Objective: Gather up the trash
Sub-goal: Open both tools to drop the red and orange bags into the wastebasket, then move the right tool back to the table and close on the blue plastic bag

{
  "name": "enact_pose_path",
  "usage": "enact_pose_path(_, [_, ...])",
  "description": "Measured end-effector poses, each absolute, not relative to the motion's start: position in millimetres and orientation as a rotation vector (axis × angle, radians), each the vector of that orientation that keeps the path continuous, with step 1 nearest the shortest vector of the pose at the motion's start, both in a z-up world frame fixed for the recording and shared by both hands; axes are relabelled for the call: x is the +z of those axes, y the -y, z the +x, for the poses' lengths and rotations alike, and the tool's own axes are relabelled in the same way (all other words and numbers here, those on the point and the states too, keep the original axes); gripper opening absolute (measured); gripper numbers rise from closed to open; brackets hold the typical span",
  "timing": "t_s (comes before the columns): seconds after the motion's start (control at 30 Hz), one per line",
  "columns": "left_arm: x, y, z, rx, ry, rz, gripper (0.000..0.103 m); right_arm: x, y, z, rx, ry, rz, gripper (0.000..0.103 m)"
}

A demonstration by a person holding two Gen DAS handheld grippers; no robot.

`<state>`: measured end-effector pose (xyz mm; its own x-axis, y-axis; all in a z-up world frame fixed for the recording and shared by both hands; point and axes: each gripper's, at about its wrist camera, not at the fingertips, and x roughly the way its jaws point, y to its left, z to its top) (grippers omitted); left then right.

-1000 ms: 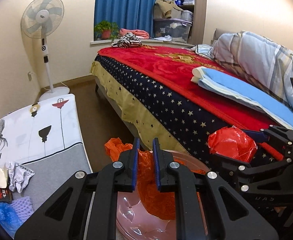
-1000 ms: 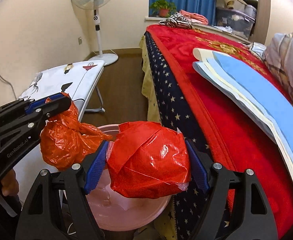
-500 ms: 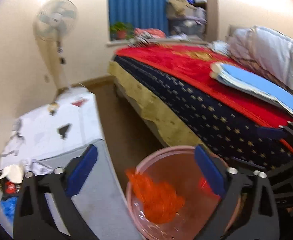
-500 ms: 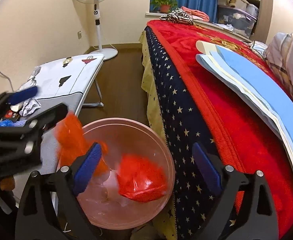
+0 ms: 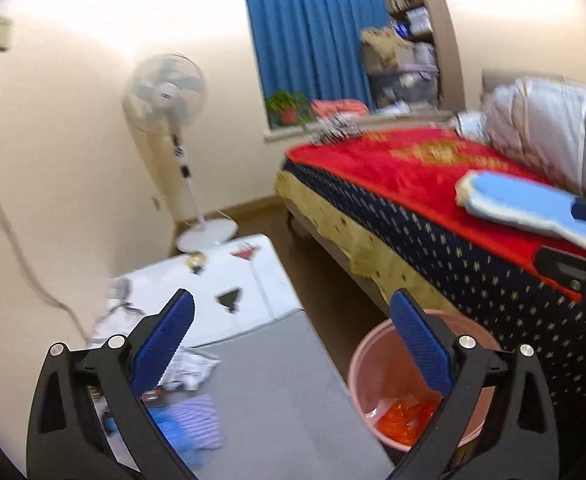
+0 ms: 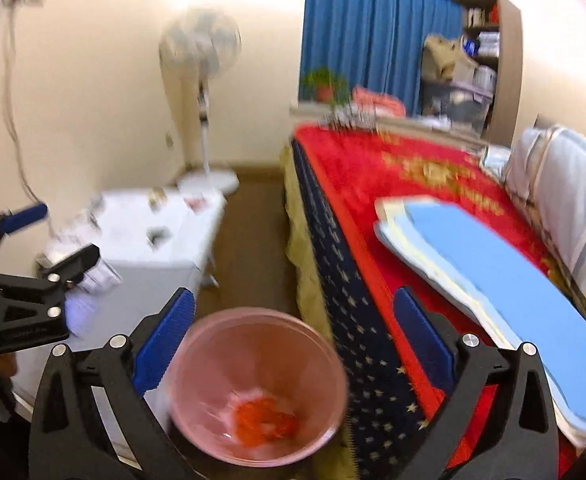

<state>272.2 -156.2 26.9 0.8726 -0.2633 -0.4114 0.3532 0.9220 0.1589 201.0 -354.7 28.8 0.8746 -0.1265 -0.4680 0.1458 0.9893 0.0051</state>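
A pink bin (image 5: 367, 354) stands on the floor between the low table and the bed, and the orange-red plastic bags (image 5: 403, 420) lie at its bottom. My left gripper (image 5: 291, 344) hangs open and empty above the table's near end, left of the bin. In the right wrist view the bin (image 6: 261, 314) sits straight below my right gripper (image 6: 293, 344), whose jaws are opening with nothing between them; the bags (image 6: 265, 420) show inside. Crumpled tissue (image 5: 191, 368), a red-black packet (image 5: 151, 396) and blue-purple scraps (image 5: 197, 420) lie on the table.
The low table (image 5: 277, 392) has a grey and white printed top. A bed with a red cover (image 5: 413, 168) and a folded blue sheet (image 6: 493, 264) fills the right side. A standing fan (image 5: 165, 92) is by the wall. Brown floor (image 5: 325, 280) runs between table and bed.
Both grippers opened and dropped their orange and red bags into the pink bin. Both then rose and drew back, so the bin now looks smaller and lower in both views.
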Motion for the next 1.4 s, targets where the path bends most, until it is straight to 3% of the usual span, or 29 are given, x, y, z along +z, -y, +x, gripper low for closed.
enact_pose_path(0.17, [62.8, 84.4, 225.3, -0.260, -0.344, 0.150, 0.095, 43.3, 304.6, 159.6, -0.052, -0.449, 0.113, 0.098])
enact_pose_path(0.6, [65.2, -25.7, 151.5, -0.055, -0.306, 0.083, 0.095, 41.9, 205.6, 116.2, 0.111, -0.466, 0.070, 0.098])
enact_pose_path(1.17, [34.5, -55.9, 170.4, 0.043, -0.353, 0.064, 0.095, 32.8, 202.0, 135.5, 0.123, -0.370, 0.117, 0.098])
enact_pose_path(1.4, [23.4, -86.9, 195.2, 0.139, -0.375, 0.036, 0.095, 9.5, 173.7, 175.2, 0.173, -0.443, 0.080, 0.098])
